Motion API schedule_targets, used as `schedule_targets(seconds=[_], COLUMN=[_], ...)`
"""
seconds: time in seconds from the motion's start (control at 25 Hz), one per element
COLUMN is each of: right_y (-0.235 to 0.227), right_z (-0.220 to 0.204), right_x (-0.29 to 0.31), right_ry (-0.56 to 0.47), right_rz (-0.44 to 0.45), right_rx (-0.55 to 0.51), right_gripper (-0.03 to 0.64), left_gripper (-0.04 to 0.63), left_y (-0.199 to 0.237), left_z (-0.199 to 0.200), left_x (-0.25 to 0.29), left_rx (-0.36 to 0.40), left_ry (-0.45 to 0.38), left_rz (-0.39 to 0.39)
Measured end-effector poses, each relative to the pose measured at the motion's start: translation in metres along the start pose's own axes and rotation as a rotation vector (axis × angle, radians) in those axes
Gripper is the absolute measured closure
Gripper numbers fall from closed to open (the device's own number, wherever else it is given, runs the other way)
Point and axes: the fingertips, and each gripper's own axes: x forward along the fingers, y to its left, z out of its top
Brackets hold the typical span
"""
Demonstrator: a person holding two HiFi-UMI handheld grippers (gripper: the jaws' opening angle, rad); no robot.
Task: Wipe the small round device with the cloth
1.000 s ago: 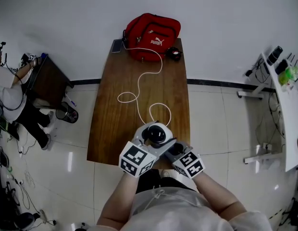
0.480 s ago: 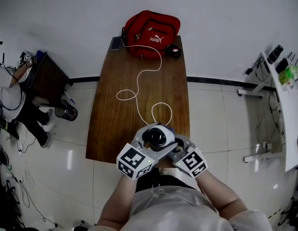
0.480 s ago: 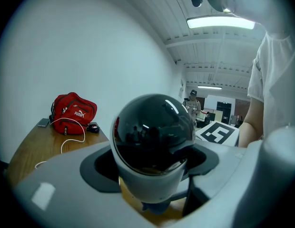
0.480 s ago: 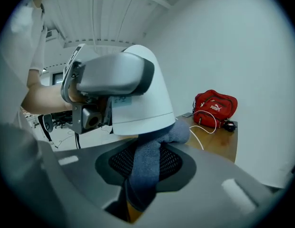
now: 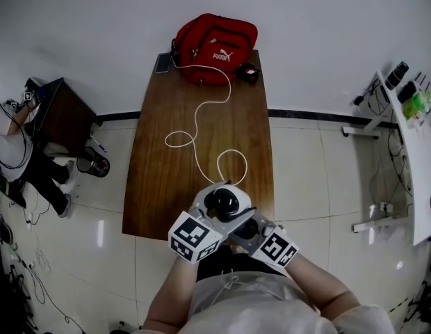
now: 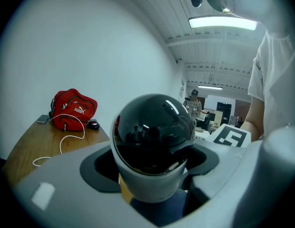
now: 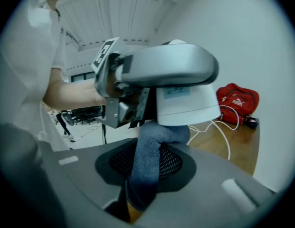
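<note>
cloth is meeting the small round device from underneath, and that is the relation the coming stroke is turning on: the bunched top of the blue-grey fabric is touching the lower edge of the device's white body, on the side toward the person's right, while the black dome is facing up and away from it. the right gripper is clamping the cloth, its jaws drawn in on the fabric so that a thick fold is standing up between them toward the device. the left gripper is gripping the device itself, jaws spread fairly wide and pressing on either side of the white body, holding it over the near end of the wooden table, close to the person's chest. the right gripper is looking like the one to move, sliding the cloth round the body and up toward the dome, while the left is only steadying. counting: one device, one cloth, two grippers, one table. farther up the table are lying one red bag, one white cable looping from the bag toward the device, one flat dark slab that is probably a phone, and one small dark object beside the bag.
</note>
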Motion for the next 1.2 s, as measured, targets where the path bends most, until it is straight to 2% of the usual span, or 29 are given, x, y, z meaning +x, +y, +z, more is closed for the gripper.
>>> schedule_targets(seconds=[0.08,0.16,0.4,0.48,0.56,0.68,0.84,1.0,1.2], right_y=[0.013,0.007,-0.072,-0.094,-0.111,-0.128,-0.128,-0.132,-0.134], right_z=[-0.016,-0.036,-0.089,-0.096,-0.102,-0.109,-0.114,-0.117,-0.122], right_x=[0.0,-0.006,-0.056,-0.071,-0.08,-0.084,-0.078,-0.072,-0.068], right_ry=[0.026,0.064,0.182,0.19,0.213,0.221,0.208,0.245,0.239], right_rz=[0.047,0.004,-0.354,-0.43,-0.48,-0.517,-0.518,-0.528,-0.526], right_rx=[-0.006,0.03,0.315,0.366,0.371,0.382,0.394,0.31,0.315], right_gripper=[0.506,0.506,0.506,0.506,0.506,0.506,0.506,0.506,0.506], left_gripper=[0.216,0.216,0.216,0.216,0.216,0.216,0.215,0.216,0.215], left_y=[0.002,0.008,0.029,0.034,0.041,0.049,0.053,0.061,0.066], left_z=[-0.007,-0.017,-0.069,-0.086,-0.104,-0.134,-0.182,-0.196,-0.199], left_x=[0.001,0.001,0.003,0.007,0.016,0.029,0.039,0.045,0.047], left_rx=[-0.005,-0.006,0.0,-0.012,-0.011,-0.021,-0.016,0.021,0.025], left_ry=[0.012,0.029,0.105,0.127,0.147,0.167,0.227,0.234,0.214], left_rz=[0.016,0.042,0.137,0.156,0.169,0.193,0.217,0.243,0.24])
